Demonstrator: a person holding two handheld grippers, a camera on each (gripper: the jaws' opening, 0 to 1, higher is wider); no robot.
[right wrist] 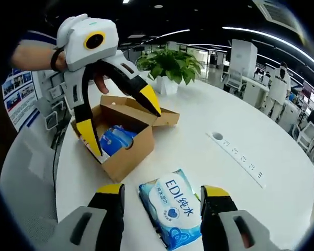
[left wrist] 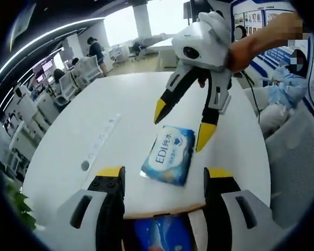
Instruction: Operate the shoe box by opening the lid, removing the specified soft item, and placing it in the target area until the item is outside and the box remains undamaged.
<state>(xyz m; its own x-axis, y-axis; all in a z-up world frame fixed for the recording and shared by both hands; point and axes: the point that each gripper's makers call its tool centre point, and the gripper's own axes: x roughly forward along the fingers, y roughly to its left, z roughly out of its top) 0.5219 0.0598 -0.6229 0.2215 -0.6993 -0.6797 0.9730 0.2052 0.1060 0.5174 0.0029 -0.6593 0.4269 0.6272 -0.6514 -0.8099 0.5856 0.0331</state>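
Hovering your right tool [right wrist: 159, 201] released over the blue-and-white soft wipes pack [right wrist: 171, 208] on the white round surface [right wrist: 240, 193], beside the open brown cardboard shoe box [right wrist: 126, 137]. Left tool [right wrist: 123, 125] gapes, empty, above the box; lift clear, don't snag the flaps.

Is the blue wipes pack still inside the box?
No, the blue wipes pack lies on the white table, outside the open cardboard shoe box.
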